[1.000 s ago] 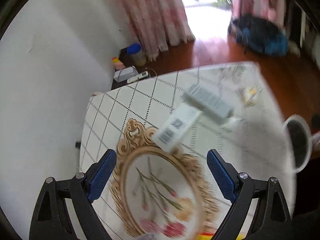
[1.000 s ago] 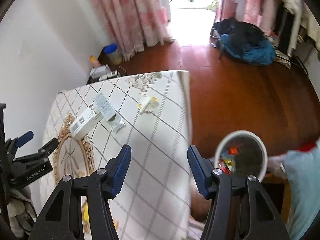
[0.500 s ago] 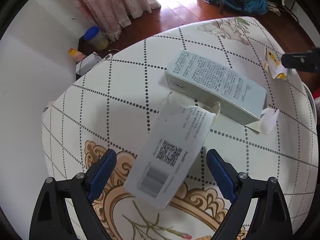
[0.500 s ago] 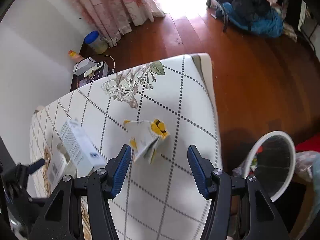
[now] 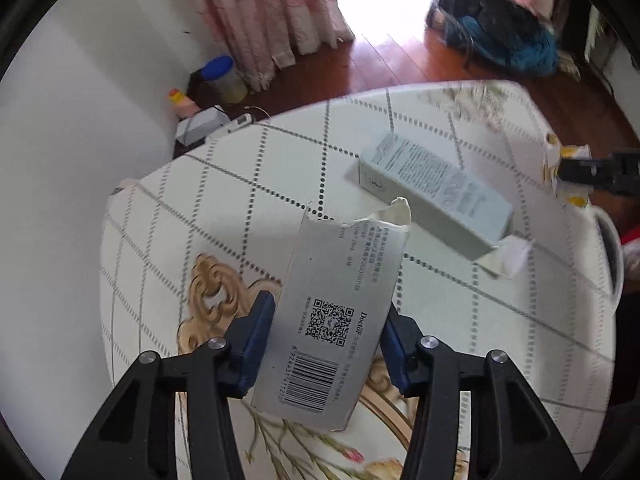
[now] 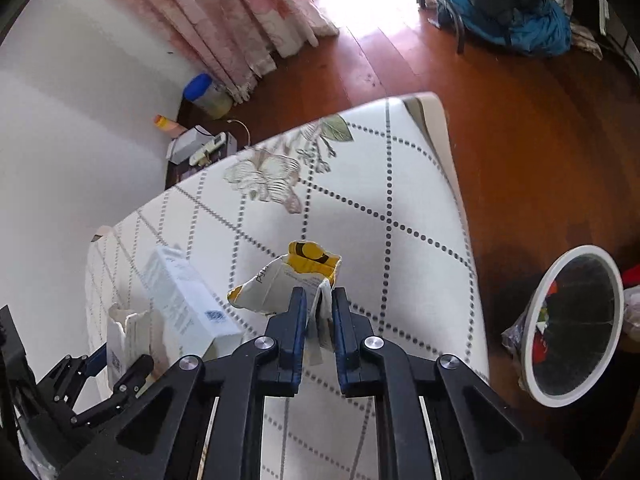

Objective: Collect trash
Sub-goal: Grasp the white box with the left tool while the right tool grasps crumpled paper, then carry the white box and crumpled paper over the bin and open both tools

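Pinching a torn grey carton [image 5: 332, 320] between its blue pads, the left gripper [image 5: 326, 340] holds the box tilted above the table [image 5: 280, 184], its upper end ripped open and ragged, a QR code and barcode printed on the face toward the camera. The right gripper [image 6: 318, 316] is pressed nearly together on a crumpled white and yellow wrapper [image 6: 288, 280], whose creased paper stands up past the fingertips over the tablecloth; in the left wrist view that same wrapper [image 5: 560, 168] shows at the right edge, caught in the black tip of the other tool. A second box, the pale blue carton [image 5: 436, 188], lies flat on the table beyond the grey one, long and rectangular, with an open white flap at its near end. The tablecloth is white with dotted diamond lines, a gold scroll frame and faded flowers. Off the table's right side, a round white-rimmed trash bin [image 6: 576, 328] stands on the glossy red-brown wood floor, lined dark with coloured scraps inside. Pink patterned curtains [image 6: 256, 12] hang by a white wall, and a blue-lidded jar [image 6: 208, 96] sits near them.
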Tool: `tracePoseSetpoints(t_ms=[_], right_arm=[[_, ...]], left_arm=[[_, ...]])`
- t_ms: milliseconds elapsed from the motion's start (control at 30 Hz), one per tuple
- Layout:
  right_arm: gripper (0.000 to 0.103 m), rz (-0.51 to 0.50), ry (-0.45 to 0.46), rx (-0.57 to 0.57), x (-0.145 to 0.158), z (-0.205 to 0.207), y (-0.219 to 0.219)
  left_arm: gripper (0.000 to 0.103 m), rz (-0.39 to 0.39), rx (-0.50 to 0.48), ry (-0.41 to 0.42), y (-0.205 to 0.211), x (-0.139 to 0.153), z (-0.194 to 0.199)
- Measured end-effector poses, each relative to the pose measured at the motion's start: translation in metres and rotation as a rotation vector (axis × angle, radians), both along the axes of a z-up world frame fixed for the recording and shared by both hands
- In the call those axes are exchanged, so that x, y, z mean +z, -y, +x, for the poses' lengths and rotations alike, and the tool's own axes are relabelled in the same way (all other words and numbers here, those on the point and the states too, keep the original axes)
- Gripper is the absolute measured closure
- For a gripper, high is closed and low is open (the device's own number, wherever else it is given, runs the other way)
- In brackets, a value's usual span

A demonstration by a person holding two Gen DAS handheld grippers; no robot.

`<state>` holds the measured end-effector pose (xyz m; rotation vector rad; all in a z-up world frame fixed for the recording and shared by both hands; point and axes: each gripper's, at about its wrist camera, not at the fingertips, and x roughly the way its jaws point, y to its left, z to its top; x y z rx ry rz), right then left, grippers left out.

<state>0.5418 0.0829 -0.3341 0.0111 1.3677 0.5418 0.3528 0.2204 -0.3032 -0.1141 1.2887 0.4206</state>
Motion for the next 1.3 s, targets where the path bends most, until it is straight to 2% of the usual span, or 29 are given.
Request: tracePoseSetpoints(t_ms=[300,533,700,833,967,1133,1300], right_arm=[[0.090,0.065,0.145,0.028,0.083,-0.037,0.040],[0.090,0.103,0.242,-0.034,0.142,-0.049,0.120],[0.090,0.094,0.283,-0.105,0.161,-0.049,0.194],[0.090,0.057,0.283,-0.173,0.157,-0.042,0.259],[0.090,0.009,0.264,-0.240,0.137,-0.034,0.320],[0.090,-0.043,0.208,-0.306,0.098,-0.019,0.379],[0.090,-0.082,0.145,-0.337,0.053,-0.002,0.412]], left_arm=[[0.056,-0.015,0.047,0.174,0.039,0.075,-0.024],[0.056,-0.031,-0.041,0.286,0.109,0.129,-0.010],[0.056,-0.068,-0.142,0.333,0.177,0.147,0.015],[0.056,-0.115,-0.210,0.337,0.226,0.142,0.038],[0.056,-0.159,-0.262,0.314,0.266,0.124,0.064],[0.056,-0.204,-0.308,0.252,0.310,0.089,0.096],[0.056,-0.240,-0.329,0.192,0.340,0.056,0.120]])
